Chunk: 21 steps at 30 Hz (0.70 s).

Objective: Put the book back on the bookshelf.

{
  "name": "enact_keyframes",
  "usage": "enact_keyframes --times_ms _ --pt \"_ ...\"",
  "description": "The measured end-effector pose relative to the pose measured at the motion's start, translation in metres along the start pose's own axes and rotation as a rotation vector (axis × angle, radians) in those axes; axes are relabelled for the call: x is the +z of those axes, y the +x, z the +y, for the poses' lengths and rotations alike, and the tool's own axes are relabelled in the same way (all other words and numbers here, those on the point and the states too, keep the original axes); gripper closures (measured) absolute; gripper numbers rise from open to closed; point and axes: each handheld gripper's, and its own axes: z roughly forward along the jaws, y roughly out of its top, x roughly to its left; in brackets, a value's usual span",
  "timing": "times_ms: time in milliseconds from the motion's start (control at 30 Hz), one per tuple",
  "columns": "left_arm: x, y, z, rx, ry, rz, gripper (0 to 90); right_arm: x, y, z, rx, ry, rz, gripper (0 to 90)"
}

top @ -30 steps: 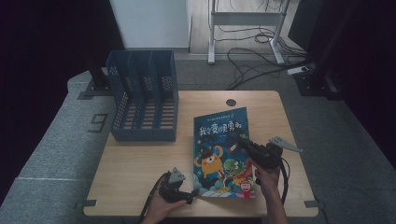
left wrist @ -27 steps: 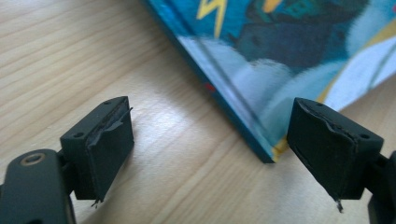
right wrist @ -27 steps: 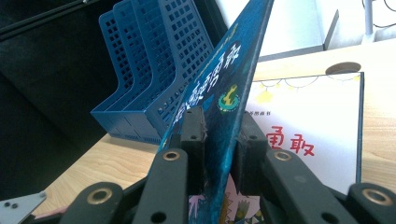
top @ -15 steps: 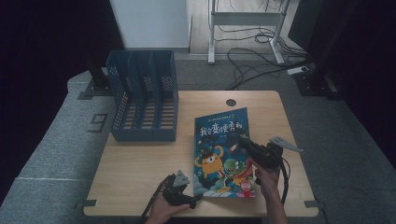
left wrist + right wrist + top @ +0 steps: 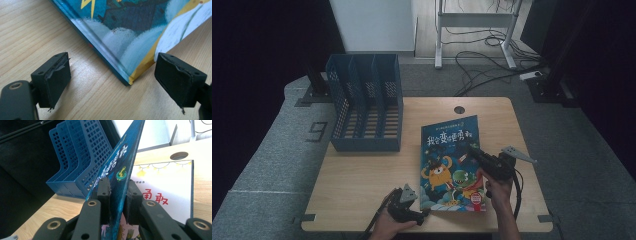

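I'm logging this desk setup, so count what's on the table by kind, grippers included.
Book: 1
File rack: 1
Gripper: 2, left, right
Total: 4

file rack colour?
Dark blue, with a mesh grid of square holes in its walls. The file rack shows best in the right gripper view.

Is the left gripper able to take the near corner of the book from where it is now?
Probably yes. The left gripper is open, and the book corner lies between its jaws on the bare table, nothing between.
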Motion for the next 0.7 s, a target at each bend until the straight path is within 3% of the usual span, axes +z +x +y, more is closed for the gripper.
enact_keyframes --times_ms 267,400,700 --pt "0.001 -0.004 0.000 0.022 0.005 0.013 12.5 0.000 -0.001 0.000 0.008 -0.003 -0.015 76.5" --pt "0.004 -0.011 0.000 0.063 0.020 0.066 13.7 0.000 -0.002 0.000 0.012 -0.006 -0.020 76.5" --pt "0.004 -0.009 0.001 0.042 0.014 0.050 13.9 -0.001 0.001 0.000 -0.001 -0.009 -0.020 76.6"
